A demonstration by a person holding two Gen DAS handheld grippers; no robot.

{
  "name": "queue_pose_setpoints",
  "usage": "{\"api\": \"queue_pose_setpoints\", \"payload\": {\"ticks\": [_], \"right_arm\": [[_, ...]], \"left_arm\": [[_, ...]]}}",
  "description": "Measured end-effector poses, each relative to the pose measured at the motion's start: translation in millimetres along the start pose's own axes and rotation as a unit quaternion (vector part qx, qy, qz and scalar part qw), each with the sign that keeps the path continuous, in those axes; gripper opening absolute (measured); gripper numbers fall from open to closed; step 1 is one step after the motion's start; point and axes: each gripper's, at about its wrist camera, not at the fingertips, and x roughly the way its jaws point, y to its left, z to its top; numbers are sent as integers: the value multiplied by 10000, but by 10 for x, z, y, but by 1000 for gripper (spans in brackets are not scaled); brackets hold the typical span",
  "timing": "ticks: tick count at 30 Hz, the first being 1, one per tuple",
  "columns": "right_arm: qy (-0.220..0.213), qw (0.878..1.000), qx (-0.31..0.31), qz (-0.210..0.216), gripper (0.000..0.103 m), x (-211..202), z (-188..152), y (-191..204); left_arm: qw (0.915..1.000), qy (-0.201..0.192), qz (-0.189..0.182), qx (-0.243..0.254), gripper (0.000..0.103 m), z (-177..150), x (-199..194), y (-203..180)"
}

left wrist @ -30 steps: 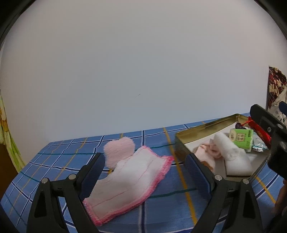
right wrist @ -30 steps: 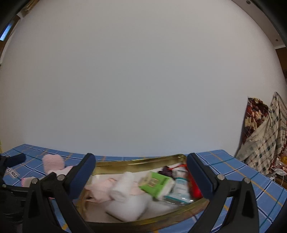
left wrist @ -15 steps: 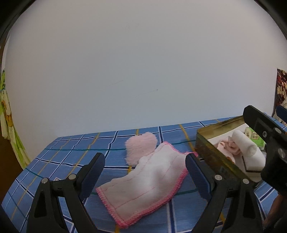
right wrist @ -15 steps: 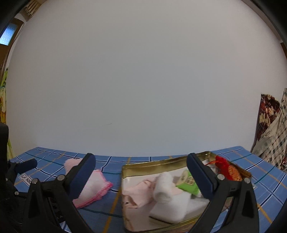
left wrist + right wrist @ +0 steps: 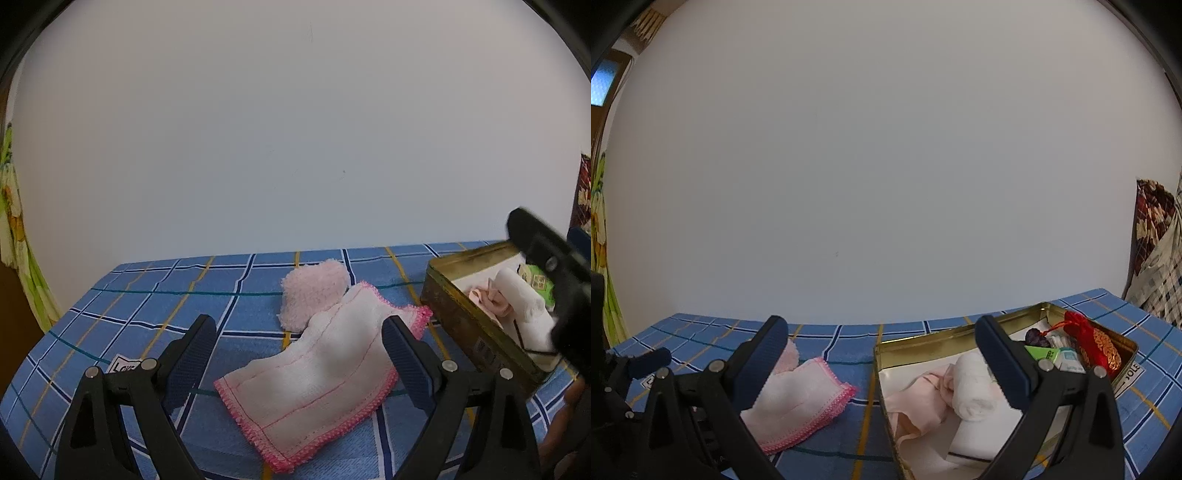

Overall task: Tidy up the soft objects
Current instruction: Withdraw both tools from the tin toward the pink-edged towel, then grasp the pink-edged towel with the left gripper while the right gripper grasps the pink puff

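Hovering left gripper [image 5: 299, 354] spread wide, empty, over pink-edged cloth [image 5: 325, 373]; your nearer tool. Cloth lies between fingers, long axis running near-left to far-right. Fluffy pink puff [image 5: 314, 291] touching its far edge, may snag. Right gripper [image 5: 881, 363] also spread, empty, above gold tin [image 5: 923, 338], right of cloth, holding rolled towel [image 5: 971, 387], pouch [image 5: 1093, 343].

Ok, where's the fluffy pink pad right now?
In the left wrist view, the fluffy pink pad lies on the blue checked cloth, touching the pink-edged white towel's far end, left of the gold tin.
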Motion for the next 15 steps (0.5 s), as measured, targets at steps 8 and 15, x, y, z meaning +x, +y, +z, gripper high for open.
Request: {"api": "queue_pose_setpoints", "payload": {"ticks": [8,15], "right_arm": [[102,9994,320,-70,103,23,15,-189],[179,9993,324,40,103,61,-6,-236]], "left_arm": [[9942,774,-645,389,93,1,375,28],[9813,1519,-876,790,93,-28,761,-183]]}}
